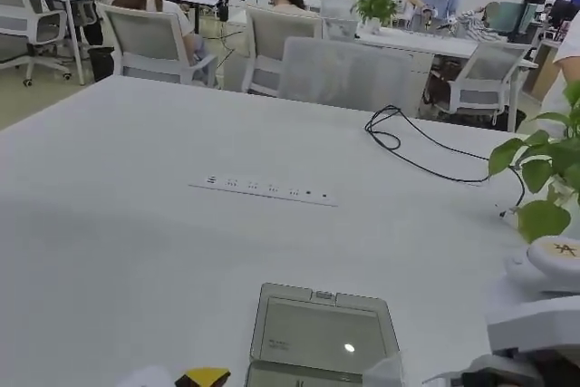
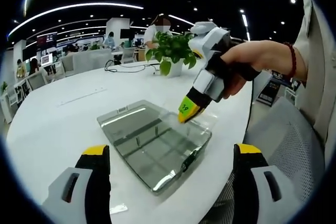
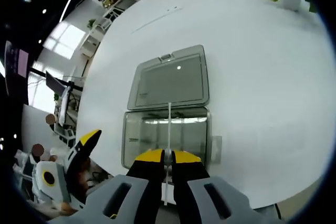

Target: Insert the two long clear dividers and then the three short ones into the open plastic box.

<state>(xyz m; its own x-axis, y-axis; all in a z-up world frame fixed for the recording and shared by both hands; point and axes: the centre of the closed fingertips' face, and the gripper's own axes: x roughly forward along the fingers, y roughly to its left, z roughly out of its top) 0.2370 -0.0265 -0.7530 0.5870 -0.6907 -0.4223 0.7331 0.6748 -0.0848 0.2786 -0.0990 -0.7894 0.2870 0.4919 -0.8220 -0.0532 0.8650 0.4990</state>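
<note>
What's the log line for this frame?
right gripper: shut on clear divider | divider: over open box | left gripper: open, facing box

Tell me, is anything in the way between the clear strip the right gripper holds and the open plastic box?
Nothing visible is. The right gripper, shut on the thin clear plastic divider, holds it over the open bottom half of the clear rectangular plastic box, with no object between them.
</note>
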